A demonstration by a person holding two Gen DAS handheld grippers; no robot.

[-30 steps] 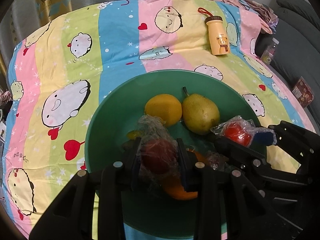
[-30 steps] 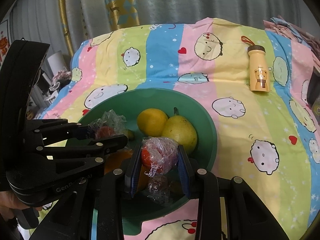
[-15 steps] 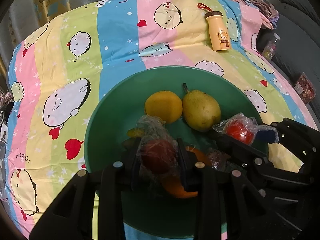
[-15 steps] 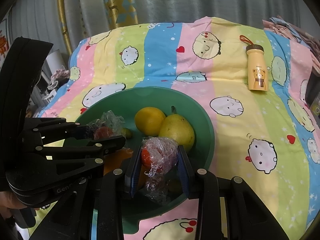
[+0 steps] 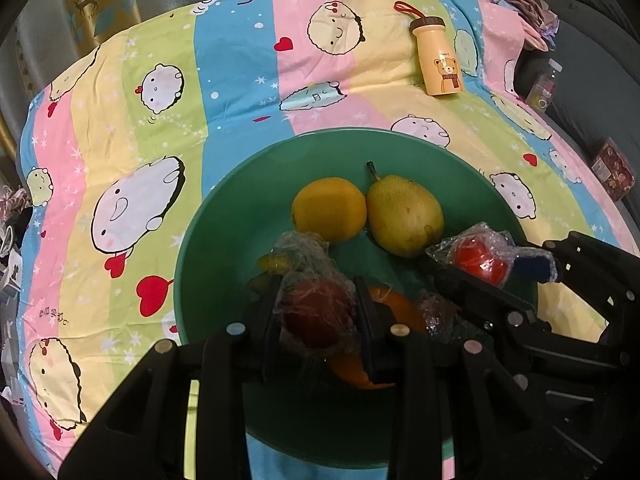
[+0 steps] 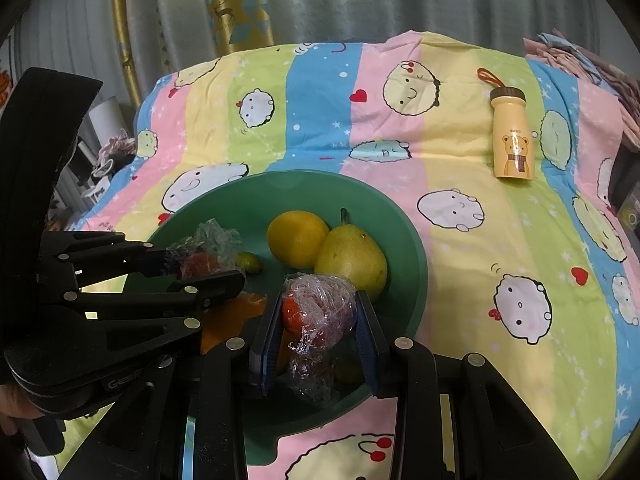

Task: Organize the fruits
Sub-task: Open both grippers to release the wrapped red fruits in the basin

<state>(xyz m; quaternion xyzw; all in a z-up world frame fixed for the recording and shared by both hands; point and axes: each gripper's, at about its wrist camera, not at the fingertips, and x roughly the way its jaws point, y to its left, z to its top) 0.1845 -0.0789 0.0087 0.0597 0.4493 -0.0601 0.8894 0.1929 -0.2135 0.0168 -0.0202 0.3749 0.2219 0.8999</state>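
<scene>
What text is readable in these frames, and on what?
"Gen", then cut off: raised letters on the left gripper body, right wrist view.
Small print above the bear on the yellow bottle: too small to read.
Dark marks near a heart on the bedsheet: blurred, unreadable.

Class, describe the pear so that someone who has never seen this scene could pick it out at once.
Find the green bowl on the striped cartoon bedspread. Among the fruit inside, look toward the far side, where two bare fruits touch. The pear is the right one: yellow-green, tapered, with a stem, unlike the round orange or the plastic-wrapped red fruits.
</scene>
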